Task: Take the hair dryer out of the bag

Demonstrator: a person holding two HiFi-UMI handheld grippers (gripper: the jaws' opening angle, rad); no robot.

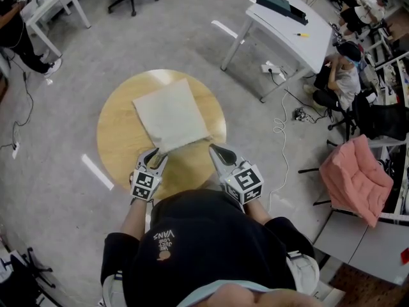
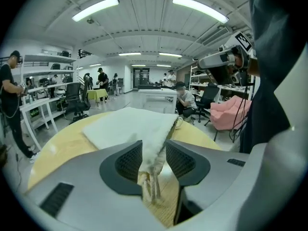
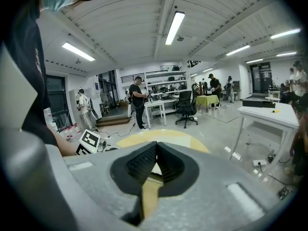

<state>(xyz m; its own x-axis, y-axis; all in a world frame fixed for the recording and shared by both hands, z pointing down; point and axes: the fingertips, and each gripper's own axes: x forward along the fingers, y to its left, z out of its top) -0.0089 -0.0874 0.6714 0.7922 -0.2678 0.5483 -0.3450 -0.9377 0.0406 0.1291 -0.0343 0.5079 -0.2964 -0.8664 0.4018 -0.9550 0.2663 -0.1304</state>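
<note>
Square cloth bag on round wooden table — corner between parted fingers of left gripper; right gripper fingers together.

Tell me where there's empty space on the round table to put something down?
The biggest bare patch is the wood left of the bag, out to the edge of the table. A narrower strip runs along the bag's right side. The near edge is crowded: the left gripper, jaws open, straddles the bag's corner, and the right gripper sits close by.
</note>
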